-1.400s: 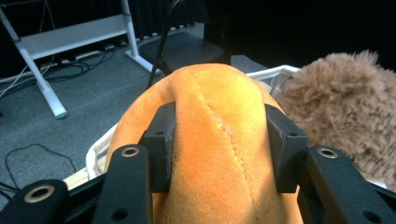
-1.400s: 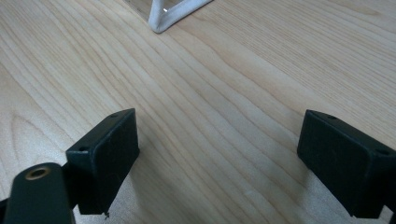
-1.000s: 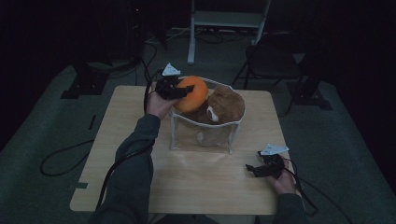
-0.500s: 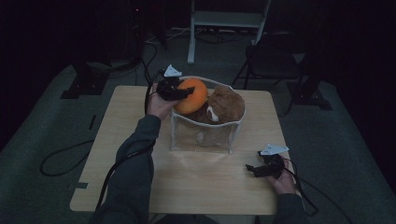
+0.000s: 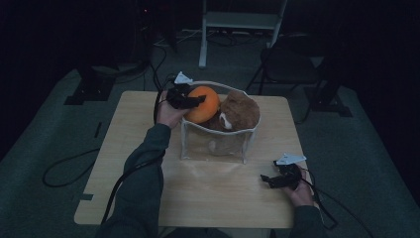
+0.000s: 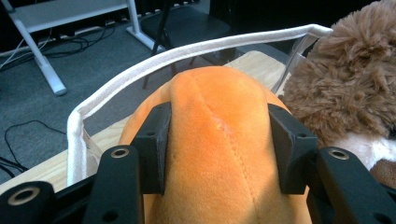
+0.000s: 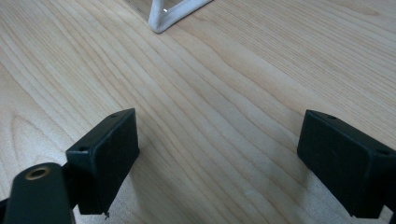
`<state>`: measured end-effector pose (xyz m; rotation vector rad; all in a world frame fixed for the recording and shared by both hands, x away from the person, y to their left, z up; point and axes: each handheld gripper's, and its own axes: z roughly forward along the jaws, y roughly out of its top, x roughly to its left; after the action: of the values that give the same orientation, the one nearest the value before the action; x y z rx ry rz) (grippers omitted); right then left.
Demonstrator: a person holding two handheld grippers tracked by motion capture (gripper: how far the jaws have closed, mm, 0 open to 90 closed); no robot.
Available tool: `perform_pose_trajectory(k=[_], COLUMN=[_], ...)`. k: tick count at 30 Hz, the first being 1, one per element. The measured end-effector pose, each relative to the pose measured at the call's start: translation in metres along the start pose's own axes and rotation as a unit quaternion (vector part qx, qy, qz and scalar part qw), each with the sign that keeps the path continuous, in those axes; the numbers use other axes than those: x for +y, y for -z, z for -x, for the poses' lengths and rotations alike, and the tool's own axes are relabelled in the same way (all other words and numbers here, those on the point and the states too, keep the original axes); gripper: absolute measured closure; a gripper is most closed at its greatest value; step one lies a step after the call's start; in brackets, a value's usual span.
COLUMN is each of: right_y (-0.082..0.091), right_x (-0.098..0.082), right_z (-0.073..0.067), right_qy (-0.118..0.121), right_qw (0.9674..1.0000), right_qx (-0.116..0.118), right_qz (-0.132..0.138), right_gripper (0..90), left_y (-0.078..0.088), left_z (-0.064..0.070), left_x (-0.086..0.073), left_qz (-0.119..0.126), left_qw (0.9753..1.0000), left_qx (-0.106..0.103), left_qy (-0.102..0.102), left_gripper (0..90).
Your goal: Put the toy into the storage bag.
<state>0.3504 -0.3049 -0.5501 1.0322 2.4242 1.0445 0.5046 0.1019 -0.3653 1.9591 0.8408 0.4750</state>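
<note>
The left gripper (image 5: 195,100) is reaching over the clear bag's (image 5: 218,148) rim, its jaws just easing apart yet still pressing both flanks of the orange plush (image 6: 219,154), with the brown plush (image 6: 345,88) just beyond. The right gripper (image 5: 270,179) is resting on the table (image 7: 224,93), jaws wide and empty.

Lower half of the orange plush ball (image 6: 219,154) cut off at the bottom edge of the left gripper view, flanks masked by the left tool (image 6: 219,140). Brown plush animal (image 6: 345,88) cropped at the right edge. Clear bag (image 7: 175,14) reduced to one white-trimmed corner at the top edge. Bag's lower contents too dim to tell.
</note>
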Motion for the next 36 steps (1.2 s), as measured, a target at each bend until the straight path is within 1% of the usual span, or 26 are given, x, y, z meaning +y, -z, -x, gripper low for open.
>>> perform_pose_trajectory(k=[3,5,8,13,15,16,17,19,22,23,24,25,33,35,36], right_y=[0.0000,0.0000,0.0000,0.0000,0.0000,0.0000,0.0000,0.0000,0.0000,0.0000,0.0000,0.0000,-0.0001,-0.0001,-0.0001], right_x=[0.0000,0.0000,0.0000,0.0000,0.0000,0.0000,0.0000,0.0000,0.0000,0.0000,0.0000,0.0000,0.0002,0.0002,0.0002], right_z=[0.0000,0.0000,0.0000,0.0000,0.0000,0.0000,0.0000,0.0000,0.0000,0.0000,0.0000,0.0000,0.0002,0.0003,0.0003], right_qy=[0.000,0.000,0.000,0.000,0.000,0.000,0.000,0.000,0.000,0.000,0.000,0.000,-0.001,-0.001,-0.001], right_qw=[1.0000,1.0000,1.0000,1.0000,1.0000,1.0000,1.0000,1.0000,1.0000,1.0000,1.0000,1.0000,1.0000,1.0000,1.0000], right_qx=[0.000,0.000,0.000,0.000,0.000,0.000,0.000,0.000,0.000,0.000,0.000,0.000,0.000,-0.001,-0.001], right_qz=[0.000,0.000,0.000,0.000,0.000,0.000,0.000,0.000,0.000,0.000,0.000,0.000,-0.001,0.000,0.000], right_gripper=[11.9,11.9,11.9,11.9,11.9,11.9,11.9,11.9,11.8,11.8,11.8,11.9,11.9,11.8,11.8], left_y=[-0.0003,-0.0010,-0.0032,-0.0041,-0.0036,-0.0033,-0.0034,-0.0035,-0.0035,-0.0034,-0.0035,-0.0034,-0.0037,-0.0031,-0.0025], left_z=[0.0003,0.0001,-0.0003,-0.0014,-0.0016,-0.0015,-0.0014,-0.0021,-0.0032,-0.0033,-0.0036,-0.0040,-0.0024,-0.0032,-0.0039], left_x=[-0.0001,-0.0006,-0.0026,-0.0042,-0.0042,-0.0043,-0.0045,-0.0052,-0.0057,-0.0058,-0.0059,-0.0062,-0.0075,-0.0084,-0.0092], left_qz=[-0.001,-0.006,-0.012,-0.013,-0.015,-0.016,-0.017,-0.020,-0.023,-0.027,-0.028,-0.029,-0.035,-0.031,-0.029], left_qw=[1.0000,1.0000,0.9999,0.9999,0.9999,0.9998,0.9998,0.9996,0.9993,0.9986,0.9983,0.9983,0.9972,0.9972,0.9967], left_qx=[0.001,0.004,0.006,0.008,0.007,0.011,0.014,0.020,0.028,0.045,0.050,0.049,0.066,0.068,0.075], left_qy=[-0.002,-0.003,0.002,0.006,0.004,0.002,0.001,0.005,0.009,0.008,0.009,0.010,0.001,0.005,0.009], left_gripper=[47.1,45.8,43.1,39.4,38.4,38.4,36.0,35.0,30.0,29.1,27.0,26.3,25.7,25.7,25.7])
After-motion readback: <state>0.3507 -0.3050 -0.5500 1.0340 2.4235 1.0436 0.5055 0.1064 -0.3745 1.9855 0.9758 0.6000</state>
